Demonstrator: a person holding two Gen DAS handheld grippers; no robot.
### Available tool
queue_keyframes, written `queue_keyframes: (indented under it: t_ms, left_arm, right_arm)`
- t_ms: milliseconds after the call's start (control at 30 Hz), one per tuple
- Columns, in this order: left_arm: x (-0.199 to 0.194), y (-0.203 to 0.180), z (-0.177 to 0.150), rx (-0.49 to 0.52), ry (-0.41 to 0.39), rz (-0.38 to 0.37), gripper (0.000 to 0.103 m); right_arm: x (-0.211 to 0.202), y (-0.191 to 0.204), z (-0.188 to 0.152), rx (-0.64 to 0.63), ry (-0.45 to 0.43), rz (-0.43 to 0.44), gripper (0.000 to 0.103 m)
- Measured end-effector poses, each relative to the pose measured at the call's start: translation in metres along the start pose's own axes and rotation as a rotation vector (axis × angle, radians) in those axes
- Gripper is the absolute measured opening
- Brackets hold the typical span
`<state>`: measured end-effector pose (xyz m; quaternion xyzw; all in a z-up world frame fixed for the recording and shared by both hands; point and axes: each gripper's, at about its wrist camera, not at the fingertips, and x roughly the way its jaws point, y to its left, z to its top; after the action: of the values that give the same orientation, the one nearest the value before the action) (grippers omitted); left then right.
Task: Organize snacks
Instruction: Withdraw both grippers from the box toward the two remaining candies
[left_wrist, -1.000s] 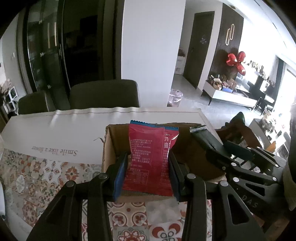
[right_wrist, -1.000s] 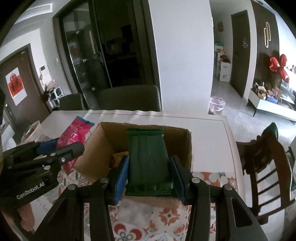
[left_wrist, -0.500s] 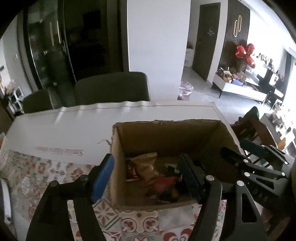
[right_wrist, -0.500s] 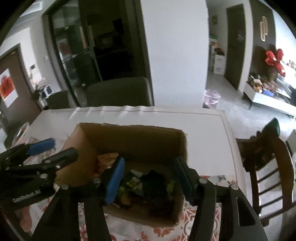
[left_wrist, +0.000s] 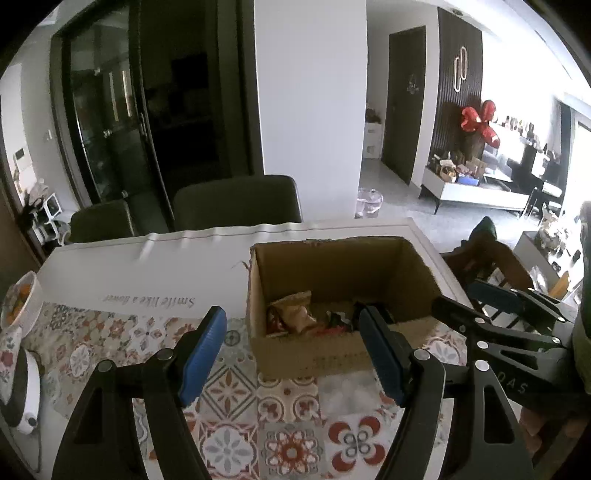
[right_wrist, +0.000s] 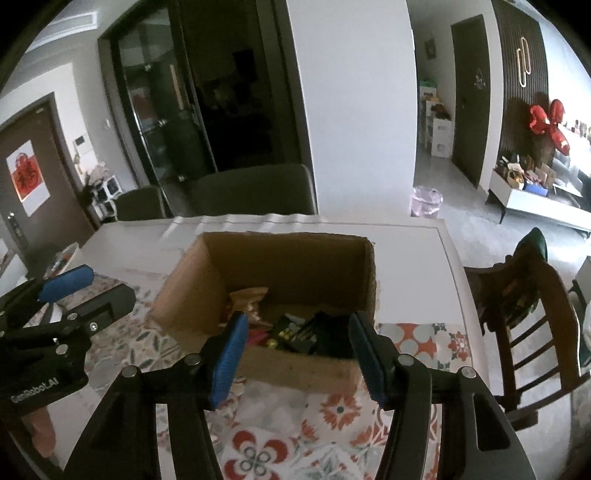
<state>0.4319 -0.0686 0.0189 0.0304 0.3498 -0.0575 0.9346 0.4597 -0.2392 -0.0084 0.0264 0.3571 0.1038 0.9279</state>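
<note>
Both grippers are built of matte black plastic linkages joined by round silver screws. The left gripper (left_wrist: 291, 345) and the right gripper (right_wrist: 295, 350) are fitted with ribbed blue fingers (left_wrist: 201, 350). White lettering "GenRobot.AI" is printed on the left body.

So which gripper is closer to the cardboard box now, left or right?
Right, slightly. The right gripper hangs open over the cardboard box at its near wall; the left gripper is open near its front-left corner.
</note>
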Motion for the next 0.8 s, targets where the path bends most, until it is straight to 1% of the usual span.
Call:
queue_keyframes:
  t_ms: [200,433,567,733,800]
  left_arm:
    - [-0.030,0.001,-0.025,-0.008,0.004,-0.020,0.074]
    - [-0.062,-0.006,-0.058,0.039,-0.008,0.002,0.074]
    - [-0.077,-0.007,-0.078,0.046,0.002,0.000,0.074]
    - [-0.087,-0.004,-0.104,0.054,0.019,-0.002,0.074]
    - [-0.089,-0.003,-0.116,0.044,0.040,-0.012,0.074]
  right_arm:
    - [-0.034,0.014,-0.016,-0.021,-0.028,0.017,0.058]
    - [-0.066,0.024,-0.038,-0.064,-0.062,-0.003,0.058]
    - [-0.077,0.030,-0.054,-0.077,-0.049,0.008,0.058]
    - [-0.085,0.039,-0.075,-0.103,-0.032,0.018,0.058]
    - [-0.088,0.044,-0.085,-0.119,-0.021,0.025,0.058]
